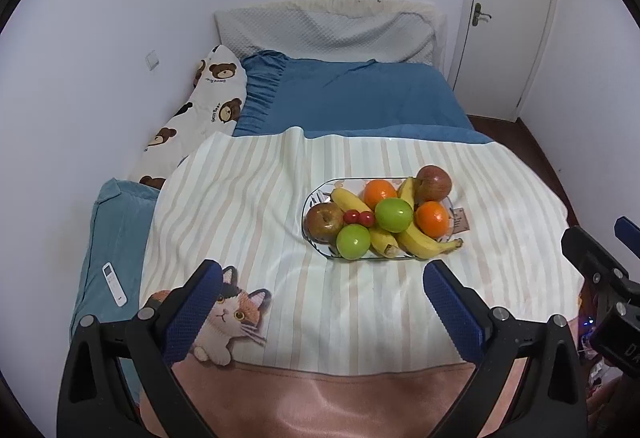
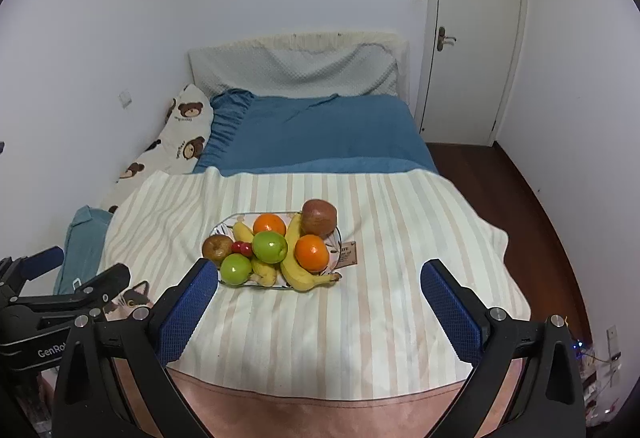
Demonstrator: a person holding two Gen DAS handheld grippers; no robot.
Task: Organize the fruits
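Observation:
A clear glass plate (image 1: 310,204) (image 2: 218,225) sits on a striped blanket on the bed. It holds two red apples (image 1: 434,183) (image 2: 319,217), two oranges (image 1: 432,218) (image 2: 312,253), two green apples (image 1: 394,214) (image 2: 269,247), bananas (image 1: 420,244) (image 2: 298,274) and small red cherries (image 1: 359,217) (image 2: 242,247). My left gripper (image 1: 323,274) is open and empty, short of the plate. My right gripper (image 2: 319,274) is open and empty, its fingertips level with the plate's near edge. Each gripper shows at the edge of the other's view.
The striped blanket (image 1: 260,206) with a cat picture (image 1: 230,312) covers the near bed. A blue sheet (image 1: 360,98) and pillows lie beyond. A white remote (image 1: 114,283) lies on a blue cushion at left. A door (image 2: 472,38) and wooden floor are at right.

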